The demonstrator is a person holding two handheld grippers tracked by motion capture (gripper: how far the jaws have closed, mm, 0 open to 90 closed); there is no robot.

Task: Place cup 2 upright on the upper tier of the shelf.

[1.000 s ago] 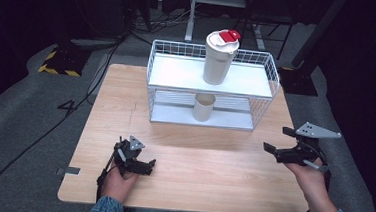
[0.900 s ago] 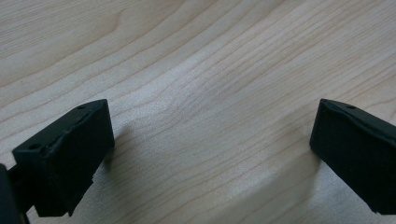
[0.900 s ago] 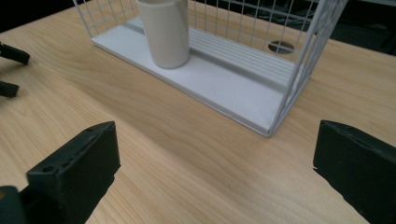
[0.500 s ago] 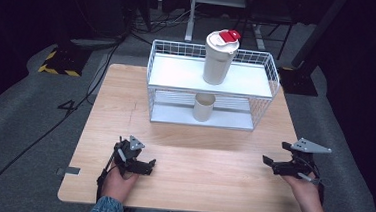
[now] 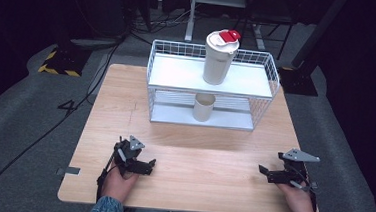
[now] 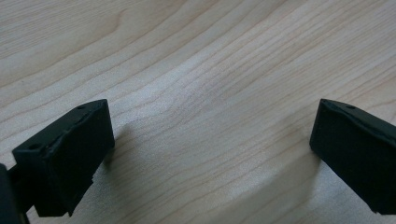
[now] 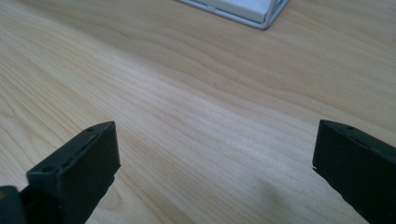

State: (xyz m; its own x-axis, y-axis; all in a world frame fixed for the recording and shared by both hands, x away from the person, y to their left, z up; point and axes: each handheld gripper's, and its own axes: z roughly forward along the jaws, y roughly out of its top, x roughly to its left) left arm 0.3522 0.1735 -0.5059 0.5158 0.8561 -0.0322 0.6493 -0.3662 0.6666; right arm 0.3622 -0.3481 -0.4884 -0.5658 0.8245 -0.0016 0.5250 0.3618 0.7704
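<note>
Left gripper (image 5: 147, 164) at seven o'clock and right gripper (image 5: 266, 172) at five rested, jaws wide, apparently touching the light wooden table (image 5: 202, 157).

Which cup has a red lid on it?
The tall cup on the rack's top shelf. The short cup on the lower shelf has no lid.

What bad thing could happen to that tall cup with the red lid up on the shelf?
The tall cup stands upright on the wire shelf's top level, rising well above its low rim, so a bump from a gripper might tip it over. The small beige cup sits underneath, a tight spot where an open right gripper could catch the wires.
</note>
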